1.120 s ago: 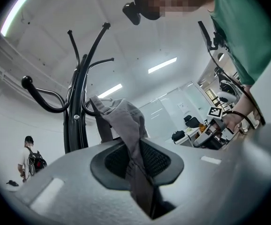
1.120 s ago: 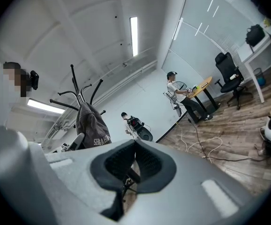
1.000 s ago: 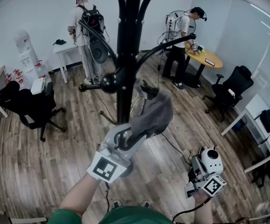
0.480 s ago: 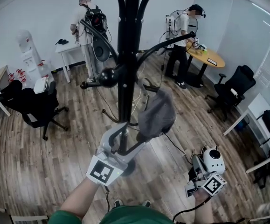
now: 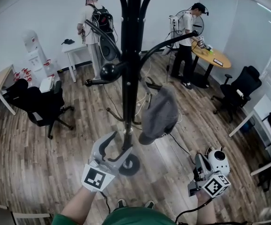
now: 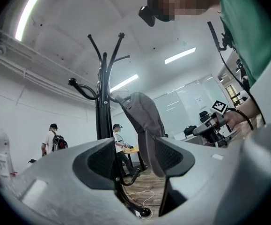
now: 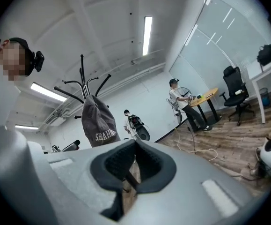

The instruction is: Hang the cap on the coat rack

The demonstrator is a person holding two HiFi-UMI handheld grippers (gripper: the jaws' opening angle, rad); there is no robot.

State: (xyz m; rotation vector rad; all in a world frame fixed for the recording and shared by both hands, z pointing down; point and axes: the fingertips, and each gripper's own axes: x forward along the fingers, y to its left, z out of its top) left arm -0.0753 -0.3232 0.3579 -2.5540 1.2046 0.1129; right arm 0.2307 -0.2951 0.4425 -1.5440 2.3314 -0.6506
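The cap (image 5: 159,116) is on the coat rack (image 5: 129,78), draped over one of the lower curved arms just right of the pole, clear of both tools. The left gripper (image 5: 116,144) sits below and to the left of it with its jaws wide apart and just starting to close. Nothing is between them, and its own view shows only the cap and pole further off through the gap. The right gripper (image 5: 200,165) is low on the right, well away, pads pressed together on nothing.

The cap is grey cloth, soft and floppy. The crown sags into a long pouch under its own weight, and there's white lettering along the lower edge. It looks light, hardly a load for the arm. The fabric should give under a pinch rather than slip, and I'd say the brim is the stiffer part, so that's where to take hold for any nudge. A fold of crown would do too.

The rack is black and smooth, probably metal. It has a slim pole, arms curling up and out, one ending in a round knob, and a disc foot on the wood-plank floor (image 5: 41,163). The hang looks settled — job seems done
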